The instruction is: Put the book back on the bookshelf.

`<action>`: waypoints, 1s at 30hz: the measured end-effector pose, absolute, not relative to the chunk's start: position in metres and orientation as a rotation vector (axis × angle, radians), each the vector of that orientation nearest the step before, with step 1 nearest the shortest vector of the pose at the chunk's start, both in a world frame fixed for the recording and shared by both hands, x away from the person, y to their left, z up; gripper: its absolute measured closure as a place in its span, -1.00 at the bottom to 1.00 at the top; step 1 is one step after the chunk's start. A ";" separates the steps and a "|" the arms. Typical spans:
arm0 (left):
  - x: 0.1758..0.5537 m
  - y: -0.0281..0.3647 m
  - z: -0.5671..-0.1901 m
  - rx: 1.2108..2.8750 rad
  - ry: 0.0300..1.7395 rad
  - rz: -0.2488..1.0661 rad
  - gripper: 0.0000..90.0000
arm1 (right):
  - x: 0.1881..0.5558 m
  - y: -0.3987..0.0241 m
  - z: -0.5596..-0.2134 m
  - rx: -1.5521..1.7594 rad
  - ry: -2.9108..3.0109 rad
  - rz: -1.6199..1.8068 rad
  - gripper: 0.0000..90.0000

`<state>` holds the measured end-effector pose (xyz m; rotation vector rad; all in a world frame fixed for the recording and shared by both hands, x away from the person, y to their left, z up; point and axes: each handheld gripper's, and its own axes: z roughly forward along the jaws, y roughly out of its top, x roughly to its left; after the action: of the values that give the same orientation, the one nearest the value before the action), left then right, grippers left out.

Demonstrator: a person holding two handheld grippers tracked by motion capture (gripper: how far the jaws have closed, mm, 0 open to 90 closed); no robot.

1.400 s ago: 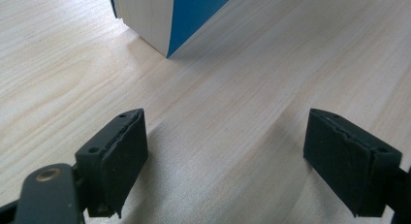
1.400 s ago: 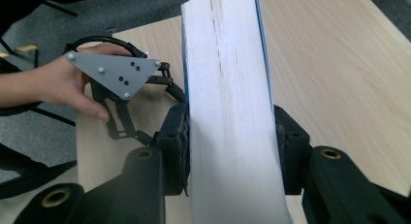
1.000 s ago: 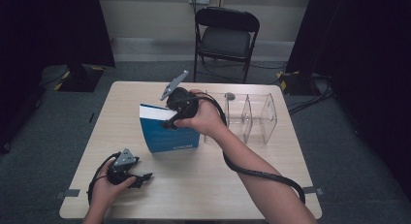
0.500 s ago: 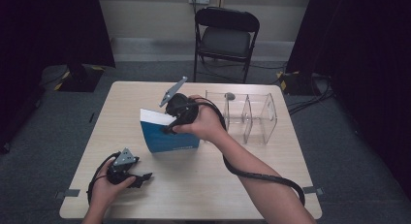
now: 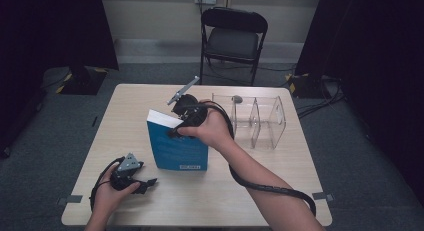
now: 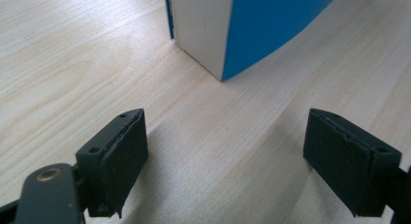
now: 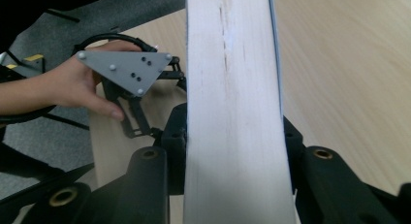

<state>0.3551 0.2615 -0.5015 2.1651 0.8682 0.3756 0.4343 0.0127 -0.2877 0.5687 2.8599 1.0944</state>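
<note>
Holds book (image 5: 177,146) in right gripper (image 5: 174,130), jaws narrow and pressed on covers and page block at top edge. Jaws just closing in, book between pads. Stands book on lower edge near centre of table (image 5: 280,181), blue cover toward near side, slightly off vertical; exact lean not readable.

Grips high, by judgement, so that lower edge acts as pivot on wood and top edge steers tilt. Spans full thickness, which keeps pages from fanning.

Rests left gripper (image 5: 147,182) on table at near-left, jaws wide, nothing between them. Points toward near lower corner of book, close but apart. Parked low and clear, probably to leave book to one hand while staying ready to steady its base.

Edges and room:
- Right of book: clear rack (image 5: 255,118) with upright walls, just beyond right hand, apart from book. Tightest side; avoid swinging top edge that way without lift.
- Left of book: bare wood out to table edge. Widest room for laying down or sliding.
- Near side: bare strip between book and table edge, shared with left gripper.
- Far side: short run of table, then chair (image 5: 232,38) well apart on floor.

Mind trailing cable along right forearm during any sweep.
</note>
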 end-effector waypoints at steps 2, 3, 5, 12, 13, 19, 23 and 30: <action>0.355 0.262 -0.501 2.169 0.865 0.375 -0.65 | 0.439 0.013 -0.288 0.502 2.853 1.100 0.30; 0.355 0.262 -0.501 2.164 0.870 0.375 -0.65 | 0.438 0.014 -0.288 0.481 2.844 1.089 0.28; 0.355 0.262 -0.502 2.162 0.871 0.374 -0.65 | 0.439 0.014 -0.287 0.441 2.842 1.089 0.22; 0.355 0.261 -0.502 2.165 0.869 0.375 -0.65 | 0.438 0.013 -0.288 0.380 2.849 1.086 0.09; 0.355 0.262 -0.502 2.165 0.868 0.375 -0.65 | 0.438 0.014 -0.288 0.364 2.852 1.077 0.09; 0.355 0.262 -0.502 2.165 0.867 0.376 -0.65 | 0.440 0.009 -0.289 0.328 2.865 1.063 0.03; 0.355 0.262 -0.502 2.165 0.867 0.376 -0.65 | 0.443 0.003 -0.289 0.324 2.874 1.063 0.02; 0.355 0.262 -0.501 2.166 0.867 0.377 -0.65 | 0.443 -0.007 -0.289 0.334 2.885 1.049 0.02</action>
<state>0.3548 0.2615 -0.5014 2.1661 0.8667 0.3771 0.4434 -0.0069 -0.2892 0.3343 2.8846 1.0491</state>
